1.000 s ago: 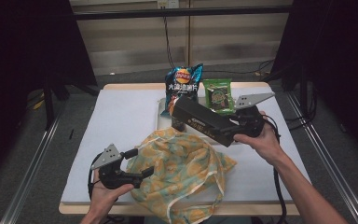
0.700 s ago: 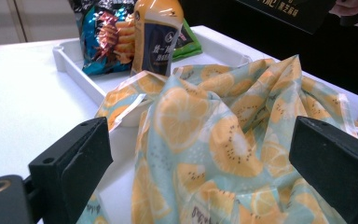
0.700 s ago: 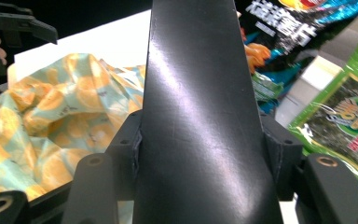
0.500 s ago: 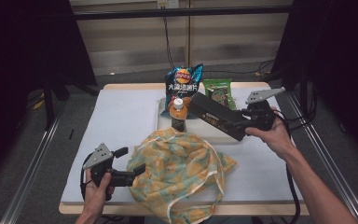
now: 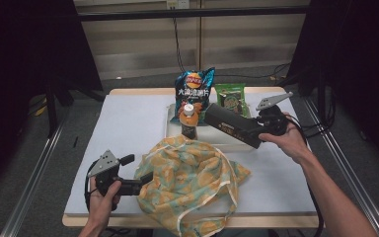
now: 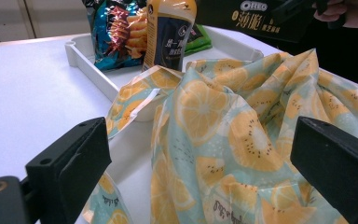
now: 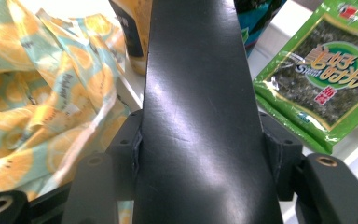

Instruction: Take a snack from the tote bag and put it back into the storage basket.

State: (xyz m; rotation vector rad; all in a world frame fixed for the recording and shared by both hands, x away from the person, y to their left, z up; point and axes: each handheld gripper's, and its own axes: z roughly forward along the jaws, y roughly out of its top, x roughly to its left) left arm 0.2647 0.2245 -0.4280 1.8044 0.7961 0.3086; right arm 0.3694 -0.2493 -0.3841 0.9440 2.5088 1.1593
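- We hold the right gripper (image 5: 250, 136) at the right of the table (image 5: 128, 123), its jaws clamped on a long black box (image 5: 234, 129) that points left and away from us, over the white tray (image 5: 170, 118).
- Our left gripper (image 5: 145, 178) sits near the front-left edge, jaws spread wide; the fruit-print bag (image 5: 192, 182) lies just in front of them, and we cannot tell whether the pads touch the cloth.
- The bag is heaped at the near centre of the table, its far edge right up against the tray's front wall.
- In the tray: a bottle with a white cap (image 5: 188, 121) stands upright at the front; a blue crisp packet (image 5: 193, 91) stands behind it; a green seaweed packet (image 5: 231, 96) lies to the right.
- The bottle stands just left of the box's far end, between the box and the open left part of the tray.
- The left gripper view shows white printing on the box's side (image 6: 256, 16) and the bottle's dark label (image 6: 168, 32).
- The right gripper view shows both pads pressing the box's flat sides (image 7: 200, 116), with the seaweed packet (image 7: 321, 79) at its right and the bag (image 7: 42, 93) at its left.
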